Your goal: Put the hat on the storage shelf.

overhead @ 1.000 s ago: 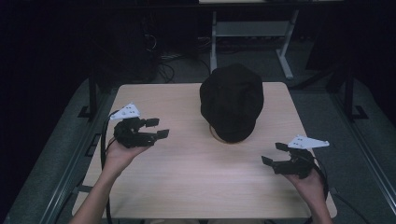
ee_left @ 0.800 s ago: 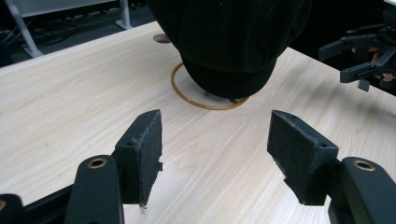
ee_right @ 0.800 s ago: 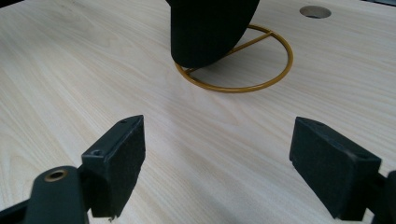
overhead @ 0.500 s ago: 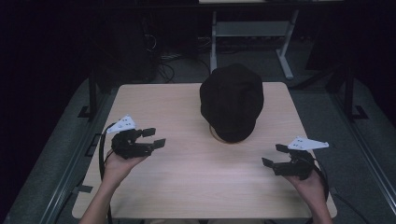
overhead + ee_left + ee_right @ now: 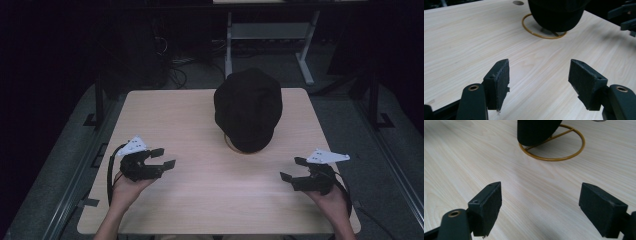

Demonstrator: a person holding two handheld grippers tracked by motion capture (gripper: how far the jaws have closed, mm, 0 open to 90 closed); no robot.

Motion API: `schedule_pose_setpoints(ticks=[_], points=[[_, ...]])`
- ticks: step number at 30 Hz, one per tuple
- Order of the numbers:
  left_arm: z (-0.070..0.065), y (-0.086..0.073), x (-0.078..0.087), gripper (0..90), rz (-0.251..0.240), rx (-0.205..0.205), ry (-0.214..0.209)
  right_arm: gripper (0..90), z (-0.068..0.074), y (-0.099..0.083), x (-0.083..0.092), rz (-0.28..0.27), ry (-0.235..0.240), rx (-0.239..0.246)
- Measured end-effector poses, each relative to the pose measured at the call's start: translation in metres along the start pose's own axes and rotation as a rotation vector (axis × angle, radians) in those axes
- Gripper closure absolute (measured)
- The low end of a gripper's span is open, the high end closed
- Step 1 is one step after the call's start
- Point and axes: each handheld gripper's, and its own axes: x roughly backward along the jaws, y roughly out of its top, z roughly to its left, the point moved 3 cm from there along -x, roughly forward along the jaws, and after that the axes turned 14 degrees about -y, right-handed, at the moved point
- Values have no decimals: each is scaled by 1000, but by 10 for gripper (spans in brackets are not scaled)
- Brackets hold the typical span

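Left tongs (image 5: 162,157) and right tongs (image 5: 294,169) are hovering low over the pale wooden worktop (image 5: 200,125), jaws spread wide, gripping nothing. A black fabric cap (image 5: 248,109) is sitting on a round gold wire stand (image 5: 554,157), ahead of and between both tongs.

My left gripper (image 5: 161,159): black body, pale grey three-cornered plate on top, black cable looping back past my hand (image 5: 126,185). My right gripper (image 5: 295,170): same black build, same pale plate, dark cable curving round its outer side by my other hand (image 5: 332,199). Forearms bare, no sleeves seen. Up close, left gripper's jaws were black blocks faced with rough dark pads (image 5: 502,81), edges slightly frayed, brass-coloured ringed holes in rounded black arms behind. Right gripper's pads (image 5: 491,203) looked alike; one brass ring seen.
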Motion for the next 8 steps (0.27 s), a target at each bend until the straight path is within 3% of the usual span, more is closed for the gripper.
schedule_pose_setpoints(ticks=[8], points=[[7,-15,-6,308,33,13,-4,184,-15,-5,7,-38,-35,-45]])
